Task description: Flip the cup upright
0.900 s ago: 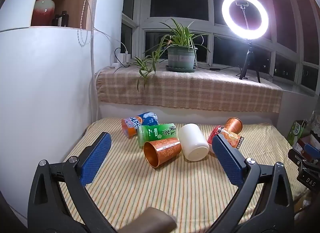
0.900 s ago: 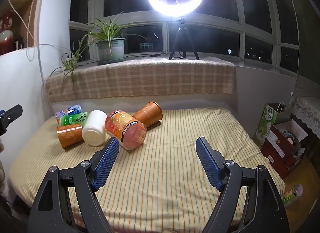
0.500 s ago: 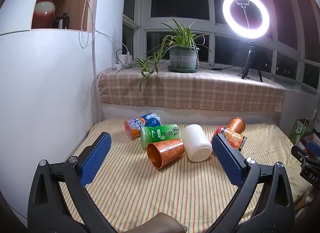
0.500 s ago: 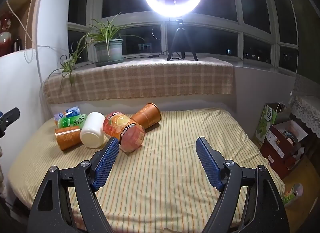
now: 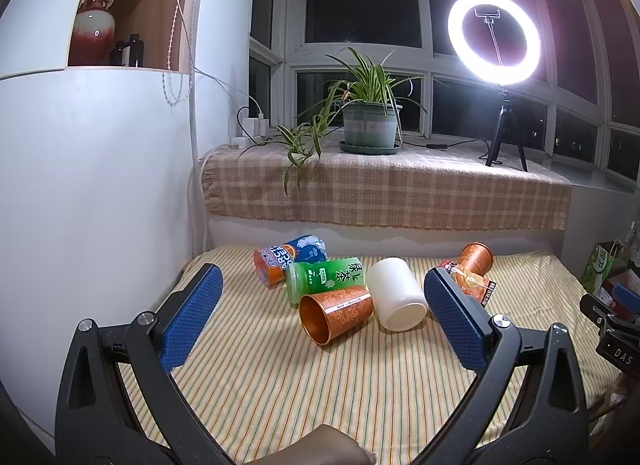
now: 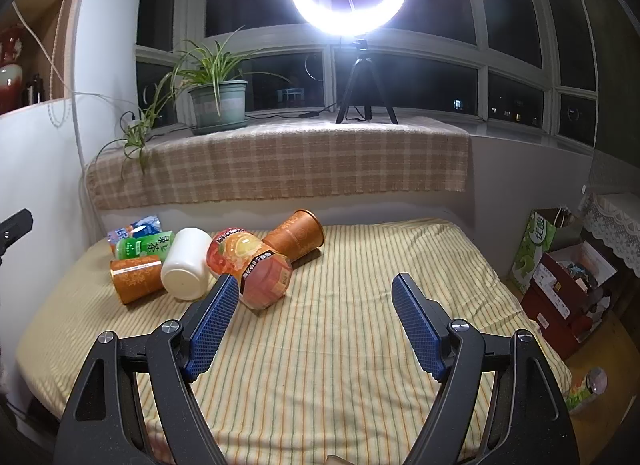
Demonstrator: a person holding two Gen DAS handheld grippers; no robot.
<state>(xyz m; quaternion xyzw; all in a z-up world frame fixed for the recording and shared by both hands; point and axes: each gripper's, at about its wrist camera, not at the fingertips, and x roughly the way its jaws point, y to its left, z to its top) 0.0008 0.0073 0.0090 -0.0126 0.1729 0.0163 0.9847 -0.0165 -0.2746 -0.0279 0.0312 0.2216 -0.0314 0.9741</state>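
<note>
My left gripper has edged nearer the copper cup lying sideways, both it and my right gripper spread, empty.

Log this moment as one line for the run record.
phase: approach | left gripper: open, empty | right gripper: open, empty | cups: all lying on striped cloth | nearest: copper cup, unflipped

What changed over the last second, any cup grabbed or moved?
No grab. Both wrist cameras shifted slightly: the cups sit a bit further right in the left view and further left in the right view. Left gripper and right gripper stayed open. All cups, including the copper cup and white cup, still lie on their sides.
</note>
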